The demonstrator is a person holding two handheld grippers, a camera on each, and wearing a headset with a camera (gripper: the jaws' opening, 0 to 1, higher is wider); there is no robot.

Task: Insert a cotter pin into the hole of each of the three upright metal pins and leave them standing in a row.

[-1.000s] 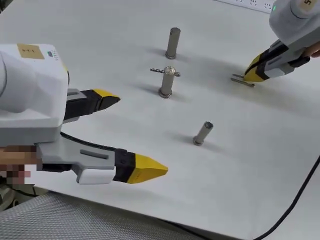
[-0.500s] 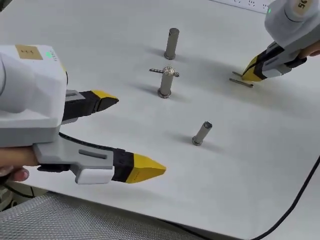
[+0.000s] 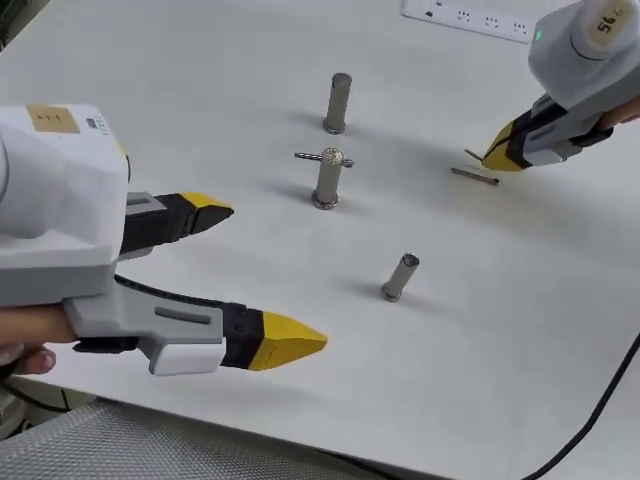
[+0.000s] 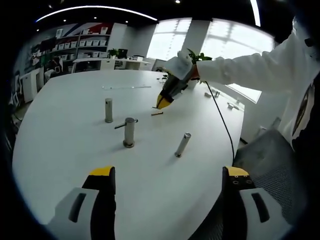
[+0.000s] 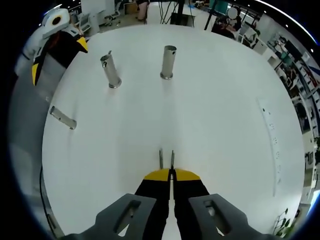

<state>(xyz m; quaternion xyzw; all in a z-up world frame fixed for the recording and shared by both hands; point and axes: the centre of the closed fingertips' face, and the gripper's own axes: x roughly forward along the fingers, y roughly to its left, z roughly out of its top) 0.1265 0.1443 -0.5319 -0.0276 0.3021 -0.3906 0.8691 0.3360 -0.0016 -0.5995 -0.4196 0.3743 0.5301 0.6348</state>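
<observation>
On the table, left tongs open, right tongs closed by cotter pins, metal pins between, power strip behind

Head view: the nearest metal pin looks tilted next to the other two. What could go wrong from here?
The nearest metal pin leans, so pushing anything into its hole may topple it and break the row. The right gripper has its jaws closed right by two thin cotter pins. They are small and slim, so one could slip or get knocked away.
</observation>
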